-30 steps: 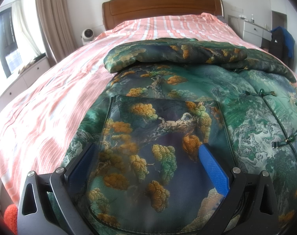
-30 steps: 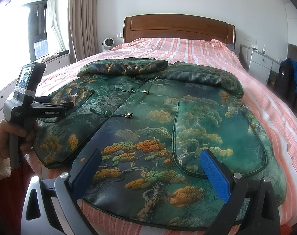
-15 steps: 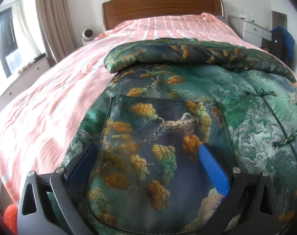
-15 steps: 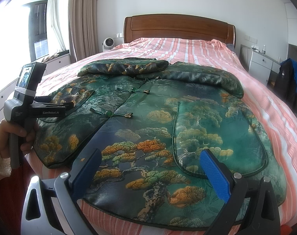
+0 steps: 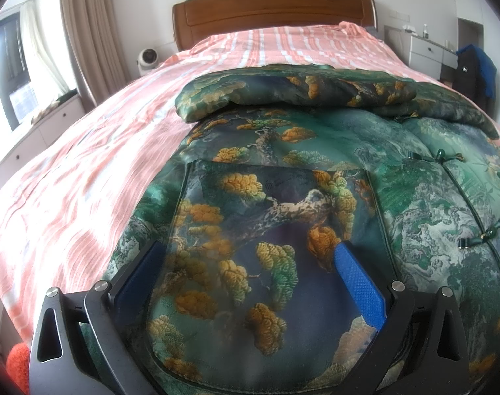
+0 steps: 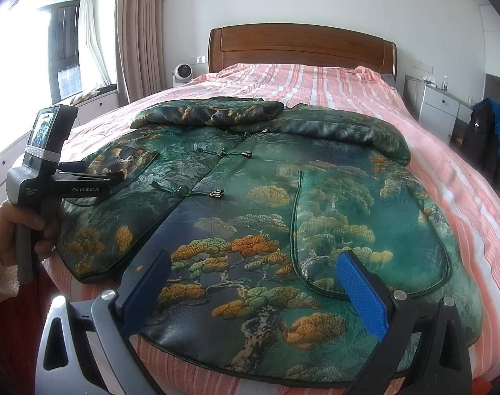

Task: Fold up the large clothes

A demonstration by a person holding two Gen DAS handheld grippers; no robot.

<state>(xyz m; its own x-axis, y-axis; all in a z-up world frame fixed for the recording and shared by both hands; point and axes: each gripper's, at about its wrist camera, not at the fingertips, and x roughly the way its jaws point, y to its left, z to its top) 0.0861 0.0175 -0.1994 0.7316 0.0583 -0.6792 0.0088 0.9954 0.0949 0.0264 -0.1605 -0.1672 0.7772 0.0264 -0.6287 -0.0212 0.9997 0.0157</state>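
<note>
A large padded green jacket (image 6: 269, 204) with orange pine patterns and knot buttons lies flat, front up, on the bed, both sleeves folded across its top. It fills the left wrist view (image 5: 316, 171). My left gripper (image 5: 250, 256) is open, its fingers low over the jacket's left patch pocket (image 5: 269, 230) near the hem. From the right wrist view it (image 6: 85, 177) sits at the jacket's left edge, held by a hand. My right gripper (image 6: 253, 273) is open and empty just above the jacket's lower hem, left of the right pocket (image 6: 365, 230).
The bed has a pink striped sheet (image 6: 454, 191) and a wooden headboard (image 6: 302, 49). A white fan (image 6: 182, 74) and drawers stand at the left by the curtain. A white nightstand (image 6: 444, 108) and a dark jacket on a chair (image 6: 490, 138) stand at the right.
</note>
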